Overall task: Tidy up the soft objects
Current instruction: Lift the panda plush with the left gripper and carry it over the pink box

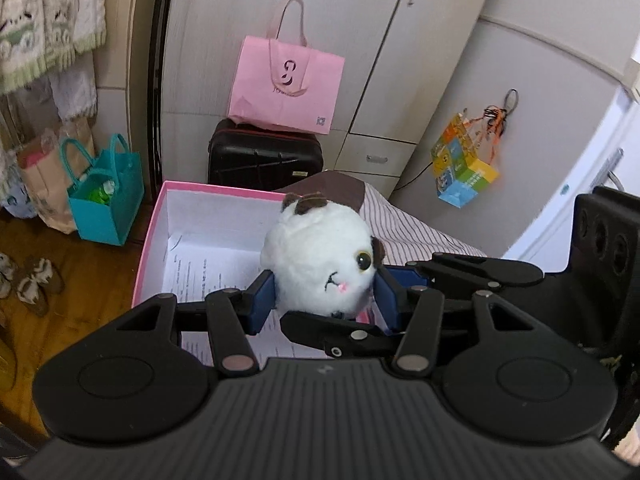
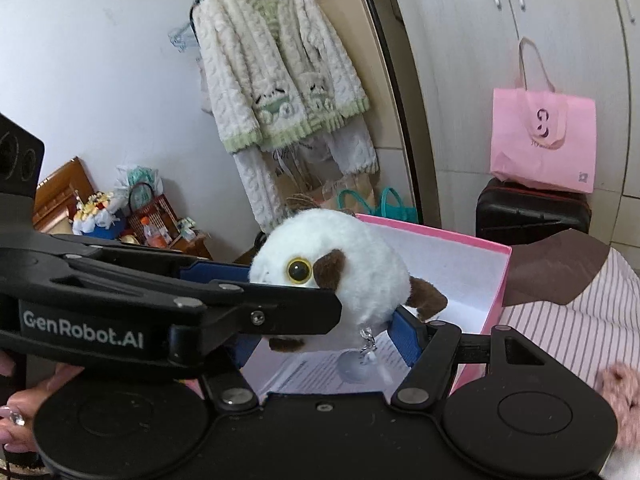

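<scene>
A round white plush toy [image 1: 316,248] with brown ears and a yellow-rimmed eye hangs over an open pink box [image 1: 152,240]. My left gripper [image 1: 325,296] is shut on it, a blue pad against each side. The right gripper [image 1: 400,300] reaches in from the right and clamps the same toy. In the right wrist view the plush toy [image 2: 352,248] sits between the blue pads of my right gripper [image 2: 324,340], with the left gripper [image 2: 256,292] crossing in front. A small grey pompom charm [image 2: 358,366] dangles under the toy. The pink box [image 2: 440,234] holds printed paper sheets [image 2: 316,372].
Striped bedding [image 1: 404,224] lies right of the box. Behind it stand a black suitcase [image 1: 264,160] with a pink bag [image 1: 286,84] on top, and white wardrobes. A teal bag [image 1: 108,200] sits on the wooden floor. A fleece jacket [image 2: 276,68] hangs on the wall.
</scene>
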`<state>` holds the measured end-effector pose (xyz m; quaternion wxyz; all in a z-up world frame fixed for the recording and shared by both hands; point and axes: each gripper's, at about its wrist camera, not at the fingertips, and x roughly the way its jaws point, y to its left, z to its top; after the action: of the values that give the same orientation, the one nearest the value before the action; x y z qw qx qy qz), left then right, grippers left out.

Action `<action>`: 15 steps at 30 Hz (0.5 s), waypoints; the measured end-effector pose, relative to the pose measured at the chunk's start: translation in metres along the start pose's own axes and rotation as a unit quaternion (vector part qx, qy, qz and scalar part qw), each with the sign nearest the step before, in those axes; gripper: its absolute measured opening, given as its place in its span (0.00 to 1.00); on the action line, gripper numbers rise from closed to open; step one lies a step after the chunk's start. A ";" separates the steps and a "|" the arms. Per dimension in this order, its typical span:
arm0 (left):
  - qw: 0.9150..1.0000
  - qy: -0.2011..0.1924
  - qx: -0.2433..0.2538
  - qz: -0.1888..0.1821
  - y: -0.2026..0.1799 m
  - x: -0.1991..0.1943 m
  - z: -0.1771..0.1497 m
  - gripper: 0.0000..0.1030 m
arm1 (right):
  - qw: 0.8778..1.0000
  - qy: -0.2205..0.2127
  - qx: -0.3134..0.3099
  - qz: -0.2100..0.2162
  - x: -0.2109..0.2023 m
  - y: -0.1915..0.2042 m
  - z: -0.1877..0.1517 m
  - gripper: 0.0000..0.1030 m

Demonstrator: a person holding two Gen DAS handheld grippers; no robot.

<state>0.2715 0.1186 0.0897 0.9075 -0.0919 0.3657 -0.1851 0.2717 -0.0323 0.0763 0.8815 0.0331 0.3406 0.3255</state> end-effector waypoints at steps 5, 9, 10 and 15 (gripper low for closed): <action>0.999 0.025 -0.038 -0.004 0.022 0.042 0.001 0.49 | 0.998 0.044 -0.029 -0.016 0.035 -0.019 0.009 0.70; 0.996 0.047 -0.072 -0.010 0.039 0.071 0.001 0.49 | 0.994 0.075 -0.076 -0.038 0.058 -0.023 0.014 0.69; 0.995 0.052 -0.079 -0.011 0.043 0.078 0.001 0.49 | 0.992 0.084 -0.085 -0.042 0.064 -0.026 0.016 0.69; 0.991 0.080 -0.107 -0.011 0.056 0.107 0.003 0.49 | 0.986 0.117 -0.106 -0.057 0.091 -0.035 0.019 0.69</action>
<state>0.3595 0.1269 0.0076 0.8579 -0.1778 0.4541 -0.1619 0.3531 -0.0023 0.0289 0.8514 -0.1187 0.4058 0.3104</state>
